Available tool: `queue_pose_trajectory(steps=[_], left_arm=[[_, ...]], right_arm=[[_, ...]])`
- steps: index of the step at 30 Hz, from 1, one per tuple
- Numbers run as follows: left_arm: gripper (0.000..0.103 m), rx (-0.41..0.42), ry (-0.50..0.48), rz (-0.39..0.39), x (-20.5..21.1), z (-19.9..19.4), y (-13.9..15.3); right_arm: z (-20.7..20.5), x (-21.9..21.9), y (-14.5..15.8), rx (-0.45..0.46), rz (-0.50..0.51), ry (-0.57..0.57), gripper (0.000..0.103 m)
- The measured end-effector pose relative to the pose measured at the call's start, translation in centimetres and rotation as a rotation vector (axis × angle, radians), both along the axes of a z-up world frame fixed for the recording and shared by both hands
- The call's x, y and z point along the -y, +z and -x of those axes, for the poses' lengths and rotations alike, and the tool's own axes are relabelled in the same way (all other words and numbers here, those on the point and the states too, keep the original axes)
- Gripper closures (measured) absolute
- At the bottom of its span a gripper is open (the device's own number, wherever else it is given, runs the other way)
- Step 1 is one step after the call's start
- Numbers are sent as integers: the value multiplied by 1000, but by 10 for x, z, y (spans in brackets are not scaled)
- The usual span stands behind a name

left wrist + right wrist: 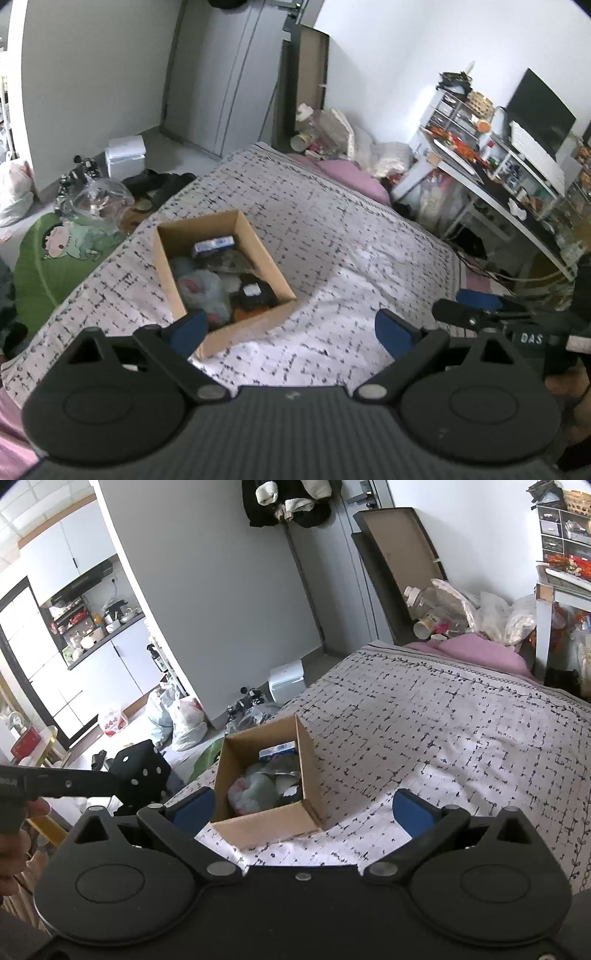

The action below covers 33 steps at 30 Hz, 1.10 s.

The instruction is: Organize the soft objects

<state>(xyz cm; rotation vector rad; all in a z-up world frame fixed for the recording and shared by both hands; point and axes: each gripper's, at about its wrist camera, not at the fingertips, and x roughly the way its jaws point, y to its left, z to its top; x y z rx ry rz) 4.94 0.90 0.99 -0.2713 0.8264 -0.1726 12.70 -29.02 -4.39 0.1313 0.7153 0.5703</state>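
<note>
Soft things fill the cardboard box (221, 334), which sits near the left edge of the bed (332, 229). A push could slide it off onto the floor. Inside, the plastic bag (201, 290) sits high and could snag and spill. The left gripper (291, 328) and right gripper (303, 806) hang above, fingers wide apart, holding nothing.

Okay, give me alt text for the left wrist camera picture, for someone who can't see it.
An open cardboard box of soft bundles and small packages sits on a bed's patterned bedspread, just ahead of the open, empty left gripper. A cluttered desk stands to the right.
</note>
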Motion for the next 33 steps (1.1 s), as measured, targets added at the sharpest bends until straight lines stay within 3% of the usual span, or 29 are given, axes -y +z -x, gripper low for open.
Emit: queue_pose_trajectory(steps=[9, 14, 24, 33], left_arm=[[7, -11, 5, -54, 17, 33, -4], [7, 11, 59, -99, 19, 43, 0], [7, -21, 124, -120, 16, 43, -7], [7, -33, 134, -152, 17, 42, -9]], right_arm=[[19, 1, -9, -31, 28, 23, 0], [28, -5, -8, -39, 40, 35, 0], [49, -30, 9, 46, 109, 70, 0], [53, -38, 14, 58, 115, 62, 0]])
